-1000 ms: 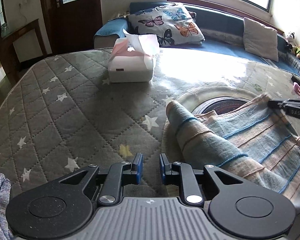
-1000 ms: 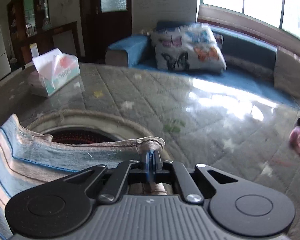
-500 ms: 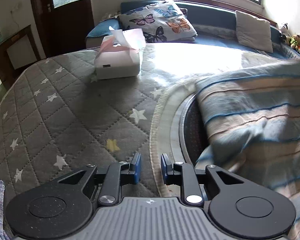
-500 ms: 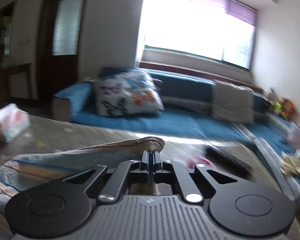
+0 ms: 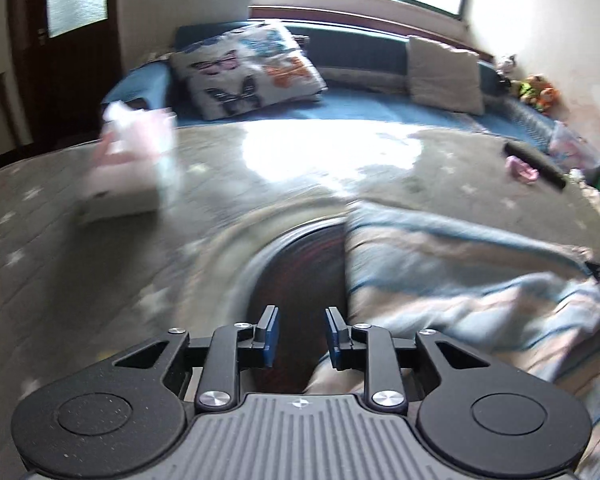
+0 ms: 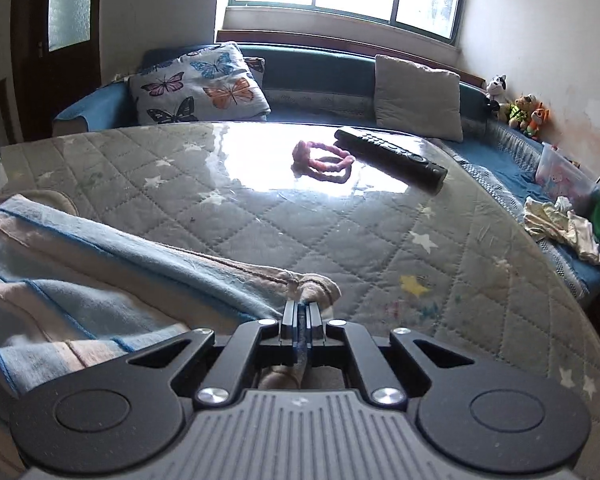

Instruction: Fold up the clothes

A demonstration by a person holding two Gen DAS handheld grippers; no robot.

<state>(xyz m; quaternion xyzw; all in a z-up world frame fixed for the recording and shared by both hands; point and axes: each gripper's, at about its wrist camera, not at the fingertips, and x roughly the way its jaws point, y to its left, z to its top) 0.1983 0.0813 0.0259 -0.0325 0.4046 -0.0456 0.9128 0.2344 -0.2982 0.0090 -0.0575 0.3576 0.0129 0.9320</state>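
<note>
Two handheld grippers over a grey star-quilted desk cover [image 6: 300, 216]. Right gripper [image 6: 300, 316]: jaws closed tight on the hemmed corner of a blue-and-pink striped cloth garment [image 6: 100, 276], which trails leftward across the desk. Left gripper [image 5: 299, 328]: jaws parted narrowly, empty, beside the garment's crumpled edge [image 5: 460, 280]; view blurred. Also on the desk: black remote control [image 6: 392, 154], pink fuzzy hair band [image 6: 324, 162], white tissue box [image 5: 128, 176].
</note>
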